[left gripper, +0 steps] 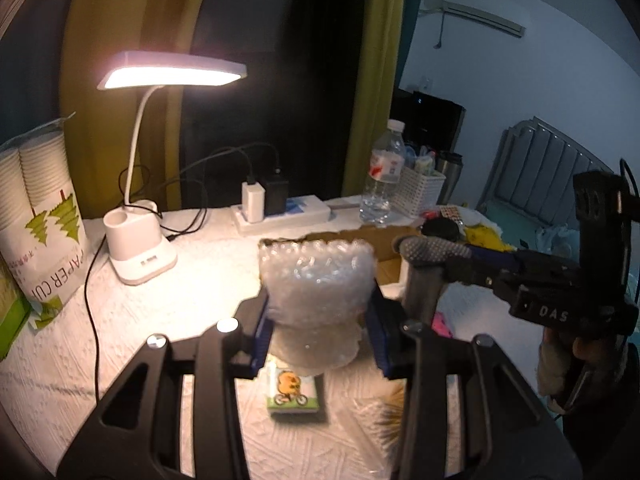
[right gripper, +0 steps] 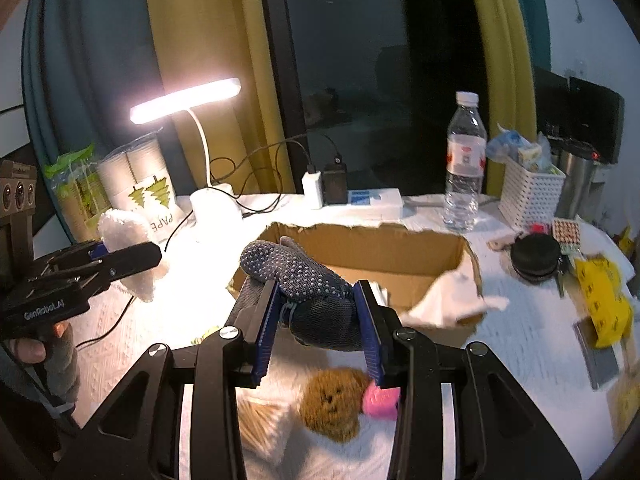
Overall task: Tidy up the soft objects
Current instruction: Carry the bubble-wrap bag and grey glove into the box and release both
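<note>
A lamp-lit table in embossed white cloth (right gripper: 520,332) holds an open cardboard box (right gripper: 384,248). Left gripper (left gripper: 320,320) pinches crinkly bubble wrap (left gripper: 316,280); right gripper (right gripper: 320,320) clamps a dotted knit sock (right gripper: 304,280) at the box's near edge.

Mounted close behind each tool, angled down over the tabletop (left gripper: 80,360) toward the dark window. Shared across both: lamp (left gripper: 172,72), cardboard box (right gripper: 400,256), water bottle (right gripper: 464,160).

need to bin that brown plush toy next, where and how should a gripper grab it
Grip the brown plush toy across its round fuzzy head, coming from above with fingers either side. It lies flat on the tablecloth, face up, and the pink piece on its right looks too small to hold.
</note>
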Demonstrator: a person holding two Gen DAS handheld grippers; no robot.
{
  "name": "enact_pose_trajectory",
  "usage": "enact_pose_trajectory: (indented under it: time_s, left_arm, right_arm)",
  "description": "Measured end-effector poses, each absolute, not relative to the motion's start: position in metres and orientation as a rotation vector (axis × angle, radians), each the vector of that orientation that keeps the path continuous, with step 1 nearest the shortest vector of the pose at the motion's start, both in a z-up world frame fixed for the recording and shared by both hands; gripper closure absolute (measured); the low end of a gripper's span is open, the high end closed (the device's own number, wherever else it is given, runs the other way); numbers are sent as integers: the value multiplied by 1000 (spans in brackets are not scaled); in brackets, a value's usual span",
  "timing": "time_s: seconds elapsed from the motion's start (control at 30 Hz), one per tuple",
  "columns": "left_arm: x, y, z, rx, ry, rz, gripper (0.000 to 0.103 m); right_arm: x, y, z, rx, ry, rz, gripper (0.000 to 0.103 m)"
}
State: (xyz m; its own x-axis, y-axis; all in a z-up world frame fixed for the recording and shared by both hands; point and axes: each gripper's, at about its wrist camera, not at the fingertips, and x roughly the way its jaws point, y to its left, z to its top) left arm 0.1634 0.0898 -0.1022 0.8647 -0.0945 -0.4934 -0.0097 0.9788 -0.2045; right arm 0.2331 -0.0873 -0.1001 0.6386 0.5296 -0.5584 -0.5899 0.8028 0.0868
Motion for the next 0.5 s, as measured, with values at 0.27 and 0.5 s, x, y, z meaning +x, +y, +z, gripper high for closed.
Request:
enact_pose_trajectory:
  time_s: [0.27, 0.5]
  left_arm:
    - [178, 104, -113, -230, 537, -43, 61]
    - [191, 109, -124, -242, 565, -29, 61]
  right_arm:
    - [266, -56, -109, -101, 634, 688, 63]
    - [297, -33, -135, -66, 711, 729, 63]
